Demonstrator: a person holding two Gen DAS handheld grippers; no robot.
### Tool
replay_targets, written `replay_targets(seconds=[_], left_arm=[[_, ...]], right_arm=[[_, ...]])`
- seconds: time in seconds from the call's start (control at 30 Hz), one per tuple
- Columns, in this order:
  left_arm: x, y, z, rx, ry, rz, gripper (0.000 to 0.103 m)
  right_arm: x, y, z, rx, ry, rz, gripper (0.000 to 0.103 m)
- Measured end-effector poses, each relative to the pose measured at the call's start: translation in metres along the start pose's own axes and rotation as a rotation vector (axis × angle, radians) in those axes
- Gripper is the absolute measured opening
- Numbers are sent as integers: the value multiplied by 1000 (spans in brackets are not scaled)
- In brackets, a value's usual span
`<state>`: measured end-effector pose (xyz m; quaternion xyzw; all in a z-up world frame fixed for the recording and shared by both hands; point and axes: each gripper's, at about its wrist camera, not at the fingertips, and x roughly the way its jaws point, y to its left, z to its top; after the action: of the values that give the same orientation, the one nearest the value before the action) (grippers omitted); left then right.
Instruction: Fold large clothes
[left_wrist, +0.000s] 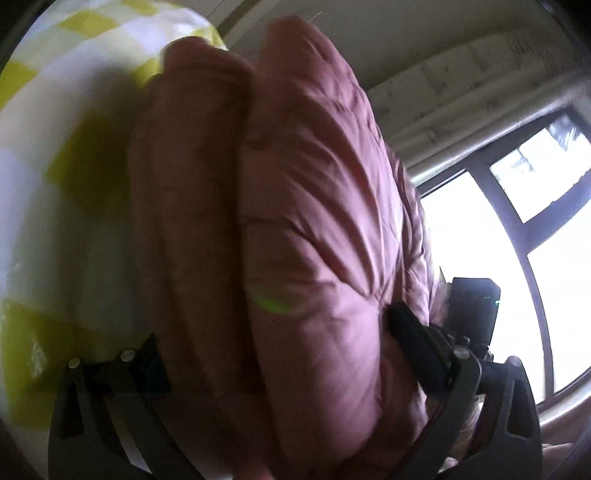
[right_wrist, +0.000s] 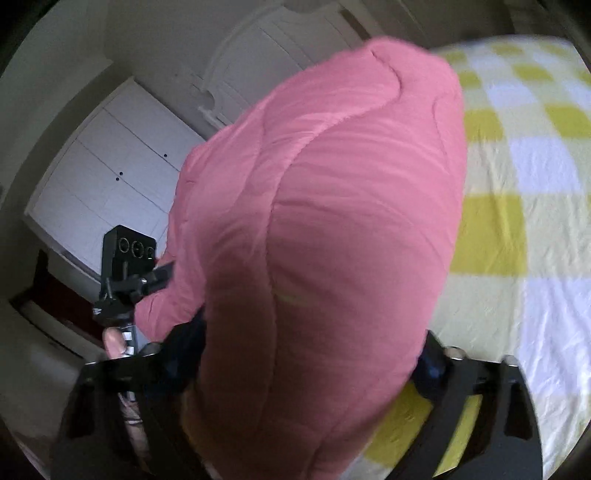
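Observation:
A thick, folded pink quilted garment (left_wrist: 295, 206) fills the left wrist view and lies over the yellow-and-white checked bed cover (left_wrist: 55, 155). My left gripper (left_wrist: 280, 343) straddles its near end, and both fingers (left_wrist: 413, 332) press into the fabric. In the right wrist view the same pink bundle (right_wrist: 332, 206) sits between the fingers of my right gripper (right_wrist: 310, 350), whose pads press on its sides. The two grippers hold the bundle's near end side by side. The left gripper's body (right_wrist: 129, 258) and the hand (right_wrist: 114, 343) holding it show at the left.
The checked bed cover (right_wrist: 535, 221) spreads out to the right of the bundle. White wardrobe doors (right_wrist: 110, 173) stand beyond the bed on one side. A bright window (left_wrist: 517, 221) with dark frames is on the other.

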<state>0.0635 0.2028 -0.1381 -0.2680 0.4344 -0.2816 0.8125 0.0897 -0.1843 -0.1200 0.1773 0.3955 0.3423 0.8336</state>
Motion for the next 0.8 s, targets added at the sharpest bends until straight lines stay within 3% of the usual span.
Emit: replay_targets(seconds=[0.07,0.13,0.2,0.27,0.4,0.5,0.53,0.57,0.67,0.73,0.8], left_arm=[[8,-5,2,-17,-9,-62,65],[13,-20,4,19,-44,-99,54],[23,-44,10,68,-60,-85,52],[39,-76,22,130,-77,-53,51],[80,-115,57,164,-75,-81,51],[118,-122,82,186,-62,-37,53],[134,-115,89,167,-43,-13,55],[156,-102,92,112,-4,33,65],[167,-83,88,37,-26,3,81],[158,-82,82,22,-49,15,83],[139,-94,73,72,-113,78,83]], right_arm=[[-18,1,8,-40,-90,-48,68],[-34,5,12,-82,-151,-106,65],[-52,8,17,-128,-219,-189,64],[-74,0,28,-122,-279,-228,64],[-100,-35,53,-72,-347,-263,64],[-87,-86,68,40,-234,-352,68],[-78,-101,67,91,-170,-399,84],[-74,-113,65,142,-152,-414,89],[-88,-98,51,130,-212,-439,95],[-95,-81,46,68,-265,-505,95],[-108,-56,43,-16,-351,-560,95]])
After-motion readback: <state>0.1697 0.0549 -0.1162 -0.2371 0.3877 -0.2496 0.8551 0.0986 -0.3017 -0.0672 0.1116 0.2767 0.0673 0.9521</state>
